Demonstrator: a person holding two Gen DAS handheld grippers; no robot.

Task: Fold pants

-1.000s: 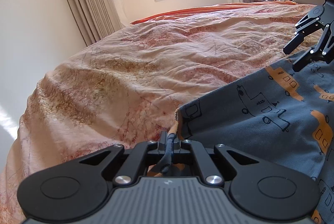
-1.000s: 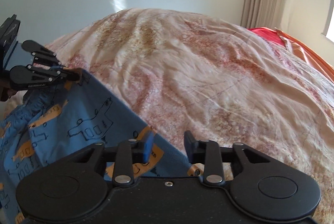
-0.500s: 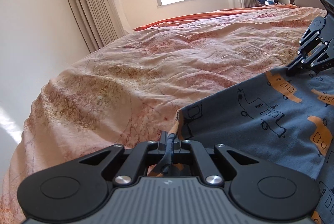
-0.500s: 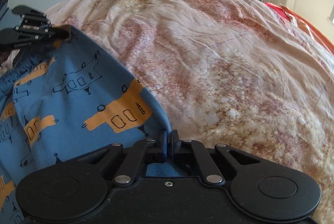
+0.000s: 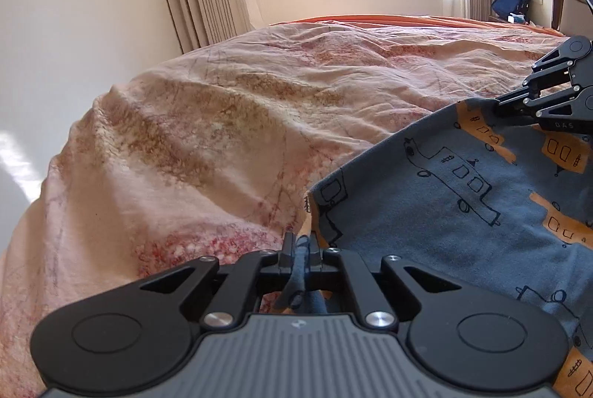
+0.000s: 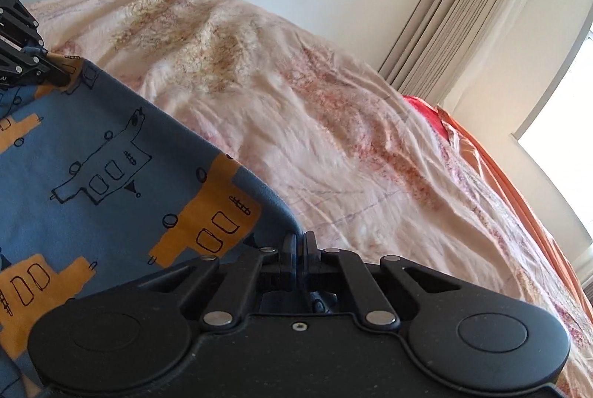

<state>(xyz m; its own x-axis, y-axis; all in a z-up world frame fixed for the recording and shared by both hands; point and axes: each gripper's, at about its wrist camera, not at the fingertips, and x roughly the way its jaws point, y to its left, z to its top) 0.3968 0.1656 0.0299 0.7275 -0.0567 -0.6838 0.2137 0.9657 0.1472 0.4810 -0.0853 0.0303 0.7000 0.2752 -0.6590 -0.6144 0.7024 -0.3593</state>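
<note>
We hold the blue patterned pants taut, left gripper and right gripper each clamped on an edge; uneven pulling could slip the fabric free.

pants cropped at right edge

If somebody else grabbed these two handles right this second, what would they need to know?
Left tongs: shut on one corner of the pants.
Right tongs: shut on the other corner of the same edge.
The blue pants hang stretched between the two, lifted over the bed.
Done: both corners gripped, edge pulled taut.
Left: carry that edge over to make the fold, lay it flat, let go.
</note>
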